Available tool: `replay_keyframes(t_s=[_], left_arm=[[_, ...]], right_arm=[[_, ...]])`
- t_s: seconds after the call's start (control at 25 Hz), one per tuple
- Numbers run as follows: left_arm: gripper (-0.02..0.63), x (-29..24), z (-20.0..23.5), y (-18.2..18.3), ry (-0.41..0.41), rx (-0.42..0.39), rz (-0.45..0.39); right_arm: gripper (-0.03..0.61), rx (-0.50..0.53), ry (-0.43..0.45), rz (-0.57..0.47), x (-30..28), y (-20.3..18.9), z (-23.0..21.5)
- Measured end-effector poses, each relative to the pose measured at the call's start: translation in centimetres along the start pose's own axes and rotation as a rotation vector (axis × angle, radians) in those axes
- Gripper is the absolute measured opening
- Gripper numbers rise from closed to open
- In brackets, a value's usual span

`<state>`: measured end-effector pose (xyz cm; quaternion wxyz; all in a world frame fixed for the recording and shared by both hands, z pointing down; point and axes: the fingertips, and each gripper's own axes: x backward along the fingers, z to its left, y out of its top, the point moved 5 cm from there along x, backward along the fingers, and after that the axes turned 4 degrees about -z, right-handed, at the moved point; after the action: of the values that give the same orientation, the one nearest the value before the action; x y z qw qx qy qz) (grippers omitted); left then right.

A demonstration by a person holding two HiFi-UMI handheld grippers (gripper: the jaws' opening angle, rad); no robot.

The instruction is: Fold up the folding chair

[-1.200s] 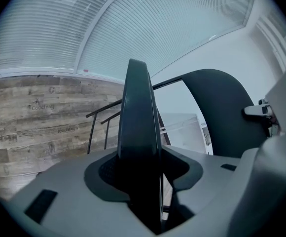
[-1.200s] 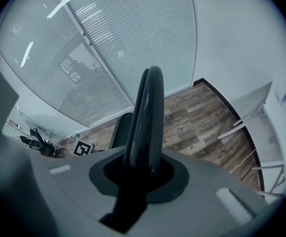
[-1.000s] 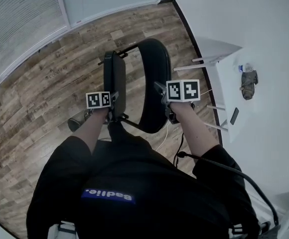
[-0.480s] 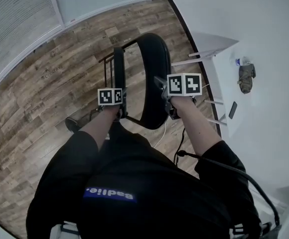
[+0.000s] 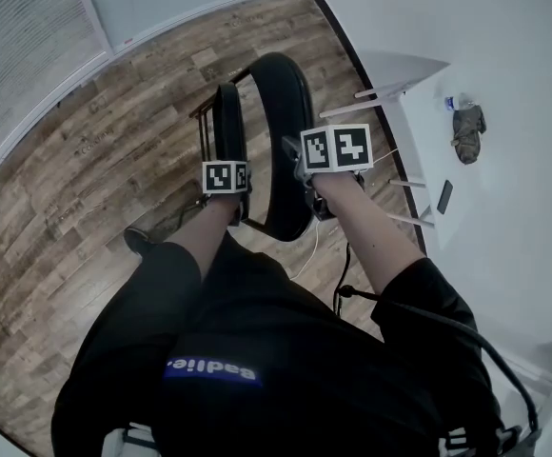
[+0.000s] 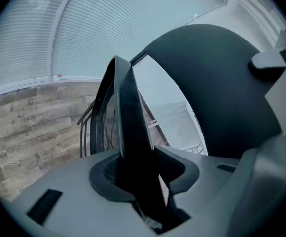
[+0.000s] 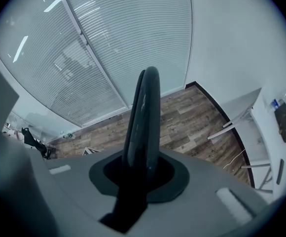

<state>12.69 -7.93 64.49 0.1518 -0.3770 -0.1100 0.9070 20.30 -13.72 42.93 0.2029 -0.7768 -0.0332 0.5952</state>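
The folding chair (image 5: 257, 160) stands nearly flat on the wood floor (image 5: 86, 179) before the person. The left gripper (image 6: 138, 169) pinches its thin panel (image 6: 125, 117) and the right gripper (image 7: 140, 174) its rounded panel (image 7: 145, 107). Bring the two panels together evenly (both grips look firm), so neither edge slips.

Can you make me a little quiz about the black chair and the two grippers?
1. True or false: the right gripper is shut on the round chair pad.
2. What is the floor made of? A) carpet B) wood planks C) grass
3. Which gripper holds the thin chair panel?

Key: 1 true. 2 B. 3 the left gripper.
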Motion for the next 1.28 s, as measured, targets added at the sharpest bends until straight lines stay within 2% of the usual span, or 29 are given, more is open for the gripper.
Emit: replay_keyframes(t_s=[0.32,0.44,0.56,0.8,0.96,1.08,1.16,1.28], left_arm=[[0.140,-1.7,-1.9,0.0,0.024,-0.064,0.033],[0.141,-2.3,-2.4,-0.1,-0.017,-0.123,0.057],[0.156,-2.4,-2.8,-0.2,-0.074,-0.185,0.120],[0.175,-1.8,-3.1,-0.6,-0.083,-0.203,0.164],[0.186,0.0,-2.7,-0.6,-0.085,-0.218,0.190],[0.186,2.2,-2.7,-0.7,-0.103,-0.231,0.209],[0.186,4.2,-2.8,-0.3,-0.112,-0.290,0.188],[0.186,8.4,-4.2,1.1,-0.138,-0.441,0.074]], right_arm=[[0.054,0.012,-0.034,0.001,0.2,-0.1,0.0],[0.049,-0.002,-0.030,-0.011,0.4,-0.2,-0.7],[0.054,-0.020,-0.018,-0.019,0.7,-0.4,-1.4],[0.054,0.011,-0.033,-0.017,0.9,-0.3,-2.0],[0.057,0.024,-0.072,-0.024,0.8,-0.4,-2.0],[0.057,0.012,-0.070,-0.027,0.8,-0.5,-2.5],[0.057,0.001,-0.061,-0.028,0.9,-0.5,-2.5],[0.057,0.012,-0.071,-0.023,0.9,-0.6,-2.4]])
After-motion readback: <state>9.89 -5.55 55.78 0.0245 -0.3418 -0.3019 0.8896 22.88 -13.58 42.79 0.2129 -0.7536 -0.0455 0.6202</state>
